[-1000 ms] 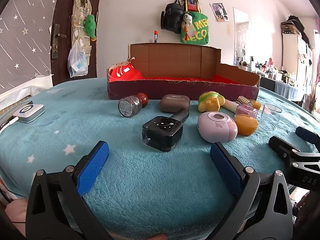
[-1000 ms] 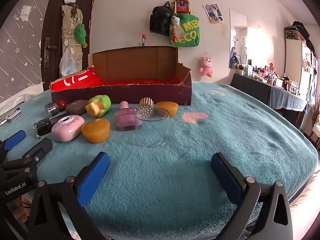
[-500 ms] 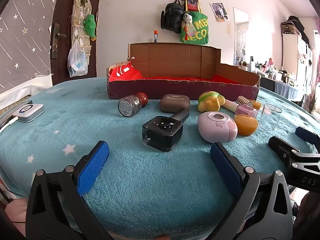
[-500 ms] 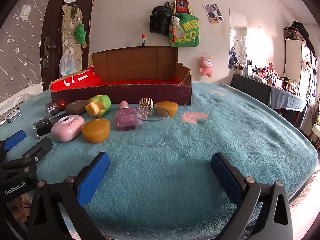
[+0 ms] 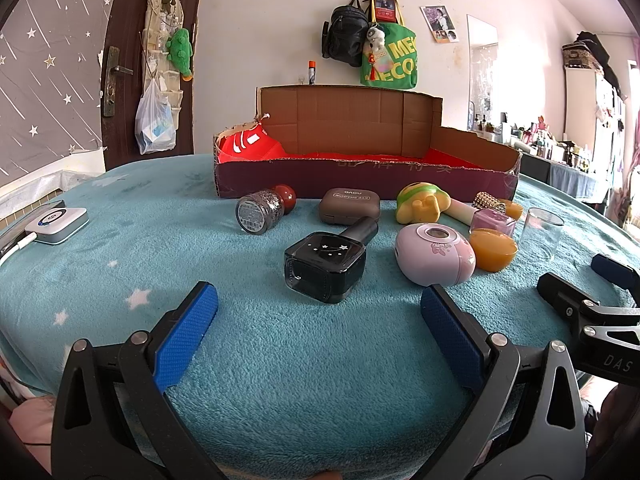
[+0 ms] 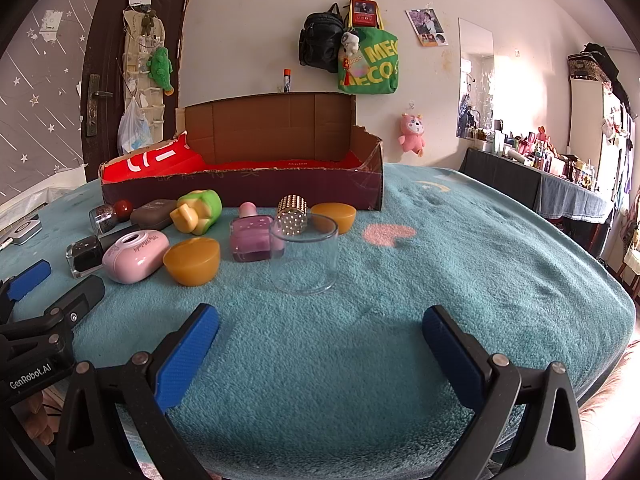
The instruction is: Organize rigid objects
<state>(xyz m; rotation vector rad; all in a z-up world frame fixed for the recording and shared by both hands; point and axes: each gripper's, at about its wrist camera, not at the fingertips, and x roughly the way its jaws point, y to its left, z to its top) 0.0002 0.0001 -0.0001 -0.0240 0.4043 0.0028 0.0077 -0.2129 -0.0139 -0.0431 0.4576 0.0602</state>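
Box (image 5: 360, 182) sitting at 12 o'clock on tabletop (image 6: 440, 280), holding only red packaging (image 5: 246, 144). Glass (image 6: 304, 256) standing empty; bottles lying before box. Left tongs (image 5: 319, 316), right tongs (image 6: 320, 326) both gaping wide, gripping nothing.

Both cameras sit low over the near edge of a blanket (image 5: 120, 240), each looking forward between its own blue-padded fingers toward the box (image 5: 360, 184) at 12 o'clock by the far wall. The left wrist view has the black bottle (image 5: 326, 264) close at 12 o'clock and the glass (image 5: 542, 236) out at 2 o'clock; the right gripper's (image 5: 600, 280) tips show at 3 o'clock. The right wrist view stands further right: the glass (image 6: 304, 256) is close at 12 o'clock, the black bottle (image 6: 86, 254) at 10 o'clock, and the left gripper (image 6: 52, 284) at 9 o'clock. Both views share the box, the row of objects before it, the door and the wall bags.
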